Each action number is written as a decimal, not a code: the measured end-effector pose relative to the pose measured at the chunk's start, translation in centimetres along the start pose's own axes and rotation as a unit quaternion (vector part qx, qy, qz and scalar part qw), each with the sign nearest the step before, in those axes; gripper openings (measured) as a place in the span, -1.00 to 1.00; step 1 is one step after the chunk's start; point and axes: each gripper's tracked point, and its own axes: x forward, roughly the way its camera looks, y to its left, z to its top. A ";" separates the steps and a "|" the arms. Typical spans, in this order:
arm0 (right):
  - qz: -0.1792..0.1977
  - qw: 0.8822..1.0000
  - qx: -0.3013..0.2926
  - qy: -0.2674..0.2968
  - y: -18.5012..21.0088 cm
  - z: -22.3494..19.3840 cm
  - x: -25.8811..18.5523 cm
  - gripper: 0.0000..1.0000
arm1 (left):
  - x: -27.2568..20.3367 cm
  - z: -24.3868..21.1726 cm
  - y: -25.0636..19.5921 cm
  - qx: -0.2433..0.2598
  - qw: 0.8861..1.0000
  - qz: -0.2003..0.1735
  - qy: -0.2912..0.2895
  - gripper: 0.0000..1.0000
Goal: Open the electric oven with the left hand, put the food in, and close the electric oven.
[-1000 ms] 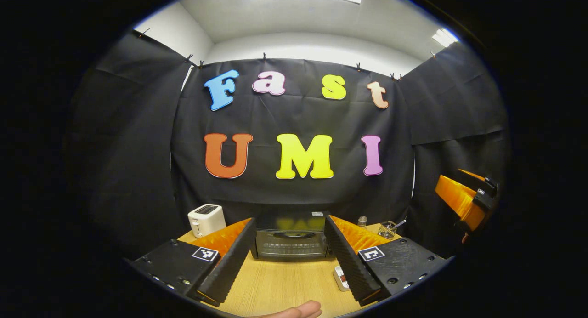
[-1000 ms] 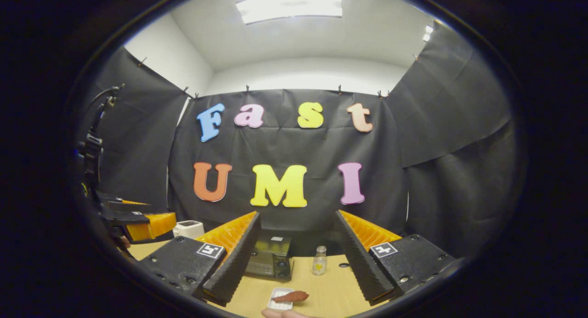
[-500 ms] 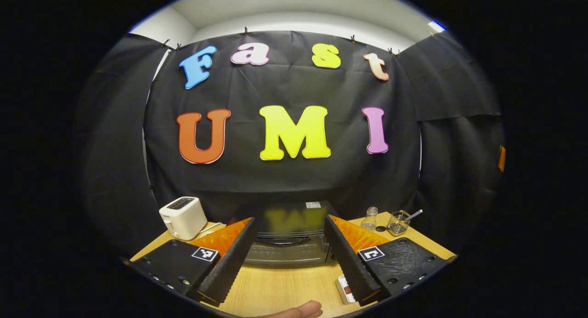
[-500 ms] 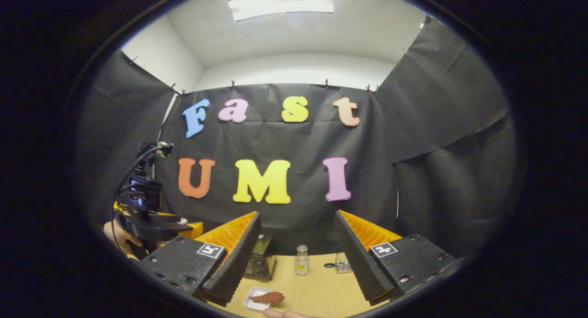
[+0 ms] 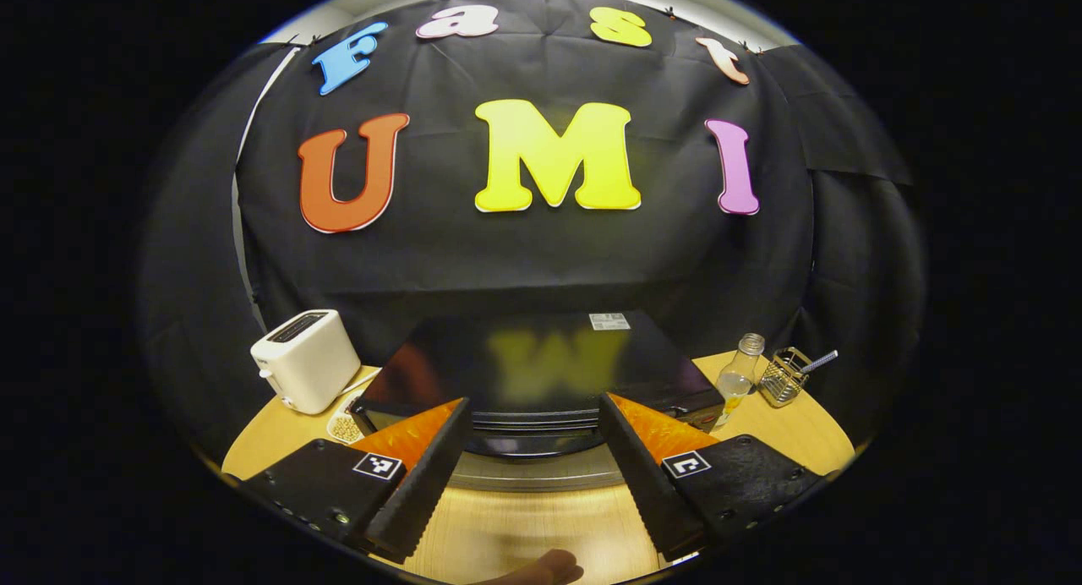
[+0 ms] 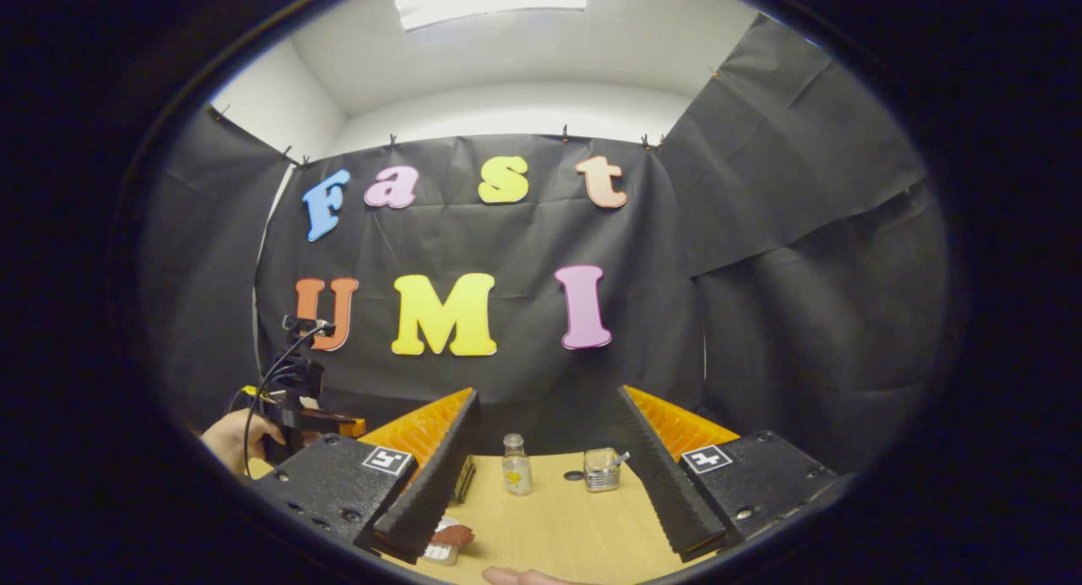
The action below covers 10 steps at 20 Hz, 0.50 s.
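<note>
We are holding the left gripper (image 5: 528, 475) wide open, with nothing between its fingers (image 5: 423, 475). It is hovering just in front of the electric oven (image 5: 541, 374), whose glossy black top is filling the space directly ahead of the claw, above the gap between the fingers. The oven's rounded front edge is sitting between the two fingertips; we cannot tell whether either finger is touching it. The door is looking closed from here. To the left of this claw, a white toaster (image 5: 306, 361) is standing on the wooden table (image 5: 507, 534), with a small dish of pale bits (image 5: 345, 427) just beside it. To the right of the claw, a glass bottle (image 5: 737, 372) and a wire holder (image 5: 782, 376) with a utensil are standing near each other.

We are also holding the right gripper (image 6: 545, 483) wide open and empty, well back from the oven. The food (image 6: 452, 534), a reddish-brown piece, is lying on a small white tray (image 6: 441, 551) on the table, just below and inside this claw's left fingertip. Ahead between its fingers, the bottle (image 6: 514, 467) and the wire holder (image 6: 602, 471) are standing side by side. Far to this claw's left, a hand (image 6: 232, 437) is gripping the other gripper's handle.
</note>
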 end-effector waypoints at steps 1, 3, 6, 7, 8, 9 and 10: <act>0.000 1.000 0.003 0.001 -0.2 -0.1 0.1 1.00 | 0.8 -0.6 0.5 -0.001 1.000 0.002 0.008 0.92; 0.005 1.000 0.013 0.004 -0.3 -0.5 0.1 1.00 | 2.1 -1.9 0.6 -0.005 1.000 -0.001 0.028 0.92; -0.001 1.000 0.014 0.012 -0.9 -0.9 0.1 0.93 | 2.5 -2.3 0.3 -0.001 0.999 -0.010 0.038 0.89; -0.002 1.000 0.013 0.015 -0.8 -0.9 0.1 0.93 | 2.3 -1.8 0.3 0.004 1.000 -0.010 0.026 0.90; -0.001 1.000 0.011 0.017 -0.5 -0.9 -0.1 0.93 | 2.4 -2.2 0.4 0.004 0.999 -0.010 0.032 0.93; 0.002 1.000 0.010 0.016 -0.2 -0.7 -0.4 1.00 | 2.2 -2.3 0.4 0.002 1.000 -0.010 0.029 0.91; 0.006 1.000 0.009 0.012 0.2 -0.3 -0.6 1.00 | 1.9 -2.5 0.4 0.002 0.999 -0.011 0.031 0.93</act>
